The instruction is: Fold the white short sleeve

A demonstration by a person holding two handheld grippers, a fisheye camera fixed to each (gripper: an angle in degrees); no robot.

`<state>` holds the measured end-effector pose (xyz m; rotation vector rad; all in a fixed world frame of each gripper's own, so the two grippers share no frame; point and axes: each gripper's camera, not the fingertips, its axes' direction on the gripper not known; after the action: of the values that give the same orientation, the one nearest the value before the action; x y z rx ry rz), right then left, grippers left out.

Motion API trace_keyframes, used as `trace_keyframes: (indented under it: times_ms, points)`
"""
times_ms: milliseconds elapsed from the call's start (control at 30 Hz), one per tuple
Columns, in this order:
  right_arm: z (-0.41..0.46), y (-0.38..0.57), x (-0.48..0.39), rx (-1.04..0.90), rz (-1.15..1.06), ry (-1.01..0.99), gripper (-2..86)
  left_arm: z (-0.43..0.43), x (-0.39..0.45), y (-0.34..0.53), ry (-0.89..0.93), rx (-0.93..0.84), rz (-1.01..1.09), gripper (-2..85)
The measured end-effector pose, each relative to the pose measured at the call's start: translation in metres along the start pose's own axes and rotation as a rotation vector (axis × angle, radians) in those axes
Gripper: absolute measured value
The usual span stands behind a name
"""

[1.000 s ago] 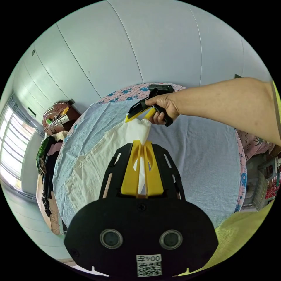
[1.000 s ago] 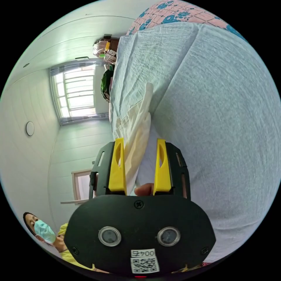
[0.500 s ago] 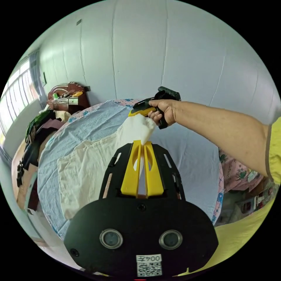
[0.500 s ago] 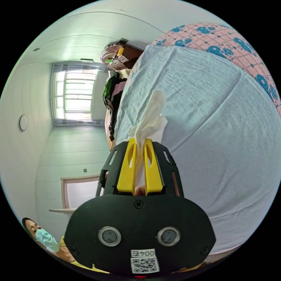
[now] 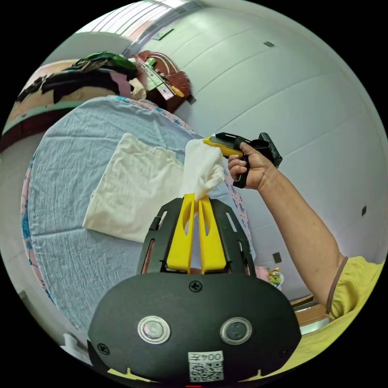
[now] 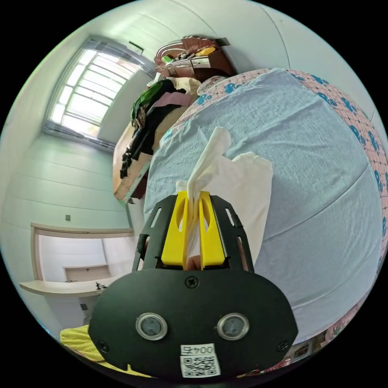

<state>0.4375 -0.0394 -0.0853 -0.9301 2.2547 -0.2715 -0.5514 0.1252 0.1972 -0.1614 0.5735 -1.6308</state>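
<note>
The white short sleeve shirt (image 5: 137, 190) lies on the pale blue sheet (image 5: 72, 145) of a bed, one end lifted off it. My left gripper (image 5: 195, 197) is shut on a bunched edge of that lifted cloth. In the left gripper view the right gripper (image 5: 210, 140) is held by a hand beyond it and pinches the same raised edge a little further along. In the right gripper view my right gripper (image 6: 193, 195) is shut on the shirt (image 6: 238, 190), which hangs from the yellow jaws down to the sheet (image 6: 307, 161).
A pile of dark and green clothes (image 6: 149, 109) lies at the far end of the bed, beside a brown dresser (image 6: 194, 60). A window (image 6: 87, 97) lights the room. Pale panelled walls (image 5: 307, 101) surround the bed. The person's yellow sleeve (image 5: 355, 279) shows near the edge.
Both grippers have lifted the shirt's end higher off the bed, and both cameras have swung round. The right gripper, open one second ago, has shut on the cloth.
</note>
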Motion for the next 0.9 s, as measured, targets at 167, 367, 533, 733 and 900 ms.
trace_keyframes:
  times_ms: [167,367,533,733,900]
  points:
    - [0.066,0.006,-0.072,0.02,-0.011,0.211,5.1,-0.013,-0.115,-0.011,0.131,0.0,-0.167,1.1]
    - [0.125,0.015,-0.123,0.022,-0.029,0.315,5.1,-0.027,-0.209,-0.014,0.219,0.004,-0.325,1.2]
    - [0.163,0.025,-0.159,0.022,-0.069,0.394,5.2,-0.037,-0.258,-0.016,0.242,0.003,-0.422,1.7]
    - [0.208,0.042,-0.19,-0.027,-0.143,0.481,6.4,-0.046,-0.305,-0.013,0.268,-0.001,-0.533,1.8]
    - [0.219,0.054,-0.209,-0.118,-0.238,0.442,11.2,-0.056,-0.334,-0.015,0.278,-0.002,-0.583,1.9]
